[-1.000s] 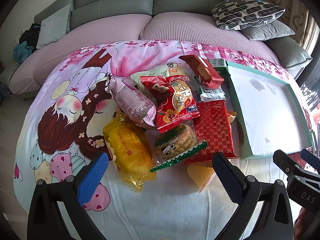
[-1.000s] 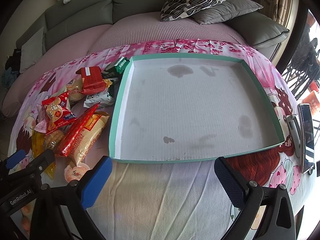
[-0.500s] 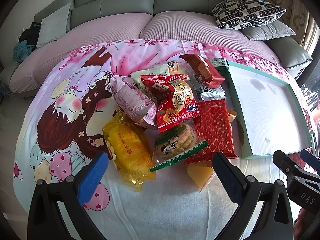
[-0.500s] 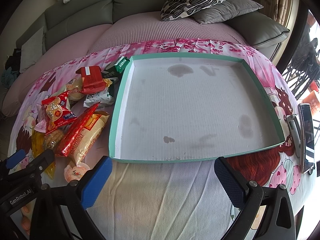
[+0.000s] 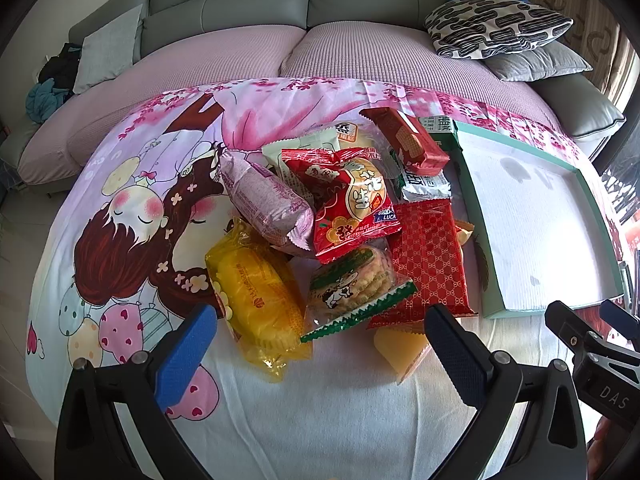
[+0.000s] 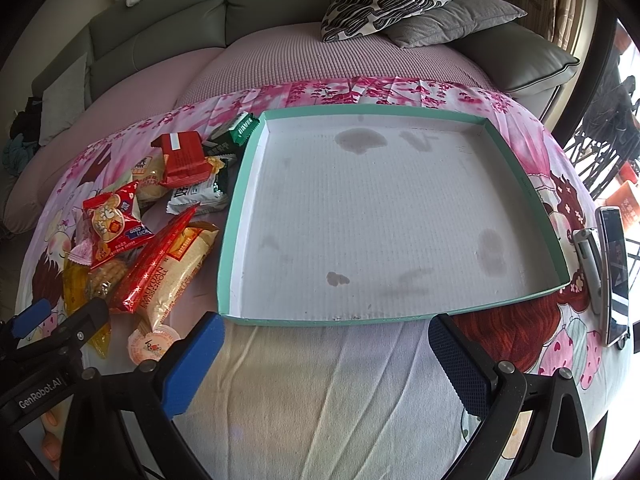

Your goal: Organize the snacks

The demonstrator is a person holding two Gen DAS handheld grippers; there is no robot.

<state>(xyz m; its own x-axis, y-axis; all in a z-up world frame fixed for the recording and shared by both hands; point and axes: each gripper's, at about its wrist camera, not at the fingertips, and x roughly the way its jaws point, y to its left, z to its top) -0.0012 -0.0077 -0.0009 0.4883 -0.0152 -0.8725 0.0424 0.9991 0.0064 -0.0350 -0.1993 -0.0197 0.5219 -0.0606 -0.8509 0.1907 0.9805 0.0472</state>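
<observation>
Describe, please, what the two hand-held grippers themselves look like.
Both match: black frames with silver screws, and two fingers faced with textured blue pads. The left hand-held gripper shows white "GenRobot.AI" lettering in the right wrist view; the right hand-held gripper shows "DAS" in the left wrist view. No cables or sleeves are visible.

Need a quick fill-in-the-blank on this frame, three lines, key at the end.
1. The teal tray holds ___ snacks.
2. Both the left claw and the right claw are ___.
3. The snack pile lies to the tray's ___.

Missing words: no; open; left
</observation>
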